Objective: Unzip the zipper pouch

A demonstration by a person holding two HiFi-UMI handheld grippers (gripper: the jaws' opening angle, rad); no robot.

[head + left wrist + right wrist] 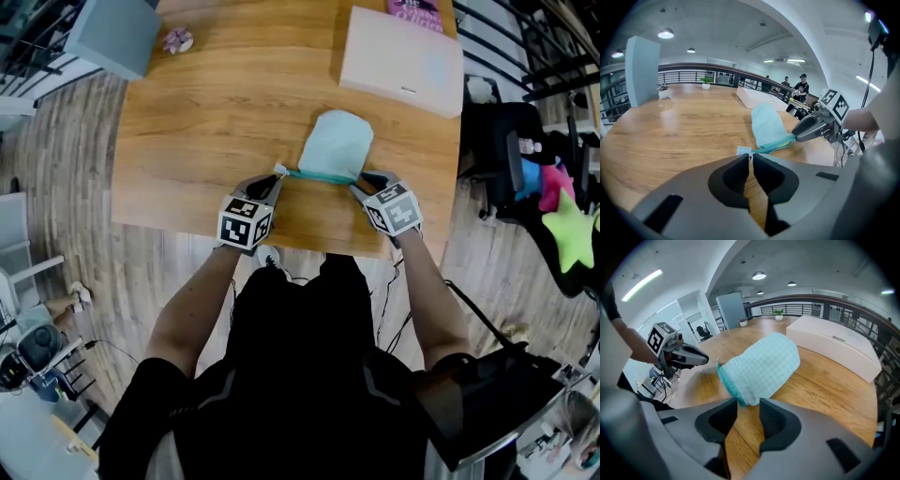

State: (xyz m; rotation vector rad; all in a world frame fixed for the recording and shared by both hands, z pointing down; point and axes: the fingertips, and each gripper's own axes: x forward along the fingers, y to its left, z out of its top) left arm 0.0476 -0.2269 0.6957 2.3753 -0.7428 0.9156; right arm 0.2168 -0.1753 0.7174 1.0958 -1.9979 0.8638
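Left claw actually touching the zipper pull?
Touching. The left gripper view shows the left claw shut, with the zipper pull and its pale tab pinched at the tips.

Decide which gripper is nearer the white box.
Right. The right gripper is at the pouch's right corner, in line with the white box; the left gripper is at its left end, farther away.

The head view's top edge cuts off a pink book (417, 11) and a grey box (112, 33). A pinkish thing (177, 39) on the table (216, 112) is too small to tell. The left gripper (750, 158) hides most of the pull (743, 150) between its closed tips; the far people (801, 89) are tiny
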